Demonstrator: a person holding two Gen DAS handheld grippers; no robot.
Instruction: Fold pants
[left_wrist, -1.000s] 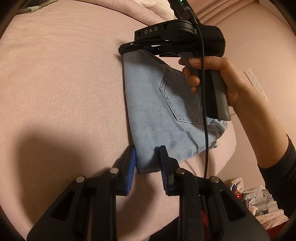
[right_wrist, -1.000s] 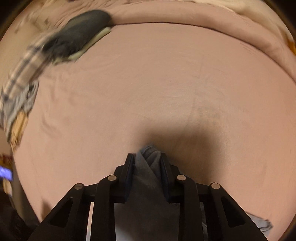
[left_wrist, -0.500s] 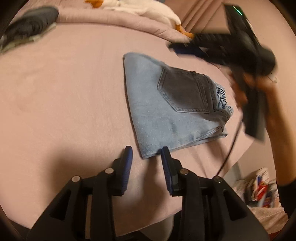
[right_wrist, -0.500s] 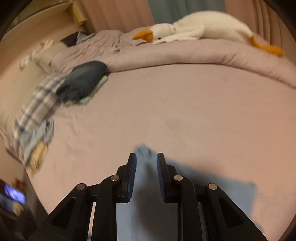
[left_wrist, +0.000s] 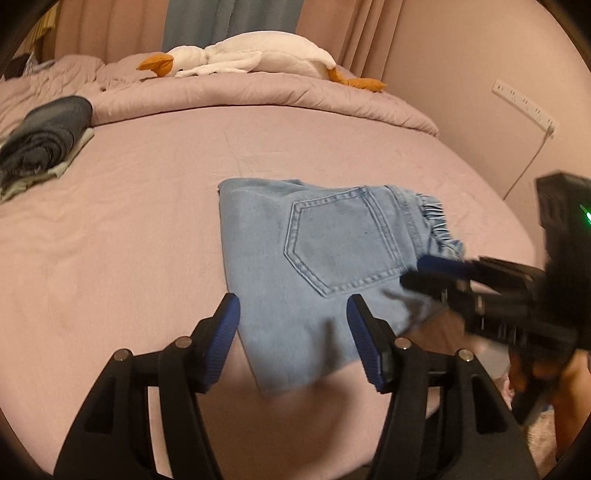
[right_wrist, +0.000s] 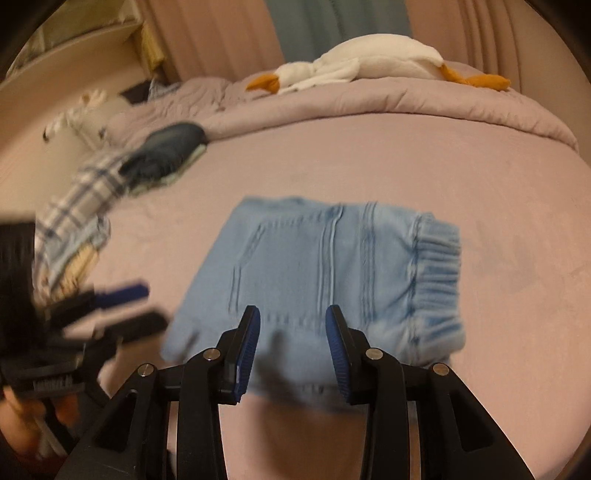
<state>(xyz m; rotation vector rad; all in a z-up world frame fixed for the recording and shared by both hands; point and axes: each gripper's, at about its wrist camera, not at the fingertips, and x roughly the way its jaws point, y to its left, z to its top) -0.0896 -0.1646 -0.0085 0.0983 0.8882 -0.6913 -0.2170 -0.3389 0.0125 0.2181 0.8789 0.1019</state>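
Observation:
Light blue jeans (left_wrist: 317, 266) lie folded into a compact block on the pink bed sheet (left_wrist: 129, 229), back pocket up and elastic waistband to the right. My left gripper (left_wrist: 293, 332) is open and empty, just above the near edge of the jeans. My right gripper (right_wrist: 293, 339) is open and empty, over the near edge of the jeans (right_wrist: 325, 266) in its own view. The right gripper also shows blurred at the right of the left wrist view (left_wrist: 436, 273). The left gripper shows blurred at the left of the right wrist view (right_wrist: 136, 306).
A dark folded garment (left_wrist: 44, 140) lies at the far left of the bed. A plaid cloth (right_wrist: 74, 206) hangs off the left side. A rolled duvet (left_wrist: 258, 92) with a white plush goose (left_wrist: 251, 59) runs along the back. A wall stands to the right.
Both grippers have let go of the jeans, opened wider and pulled back toward the near edge. The right gripper has swung from the far corner to the near right side.

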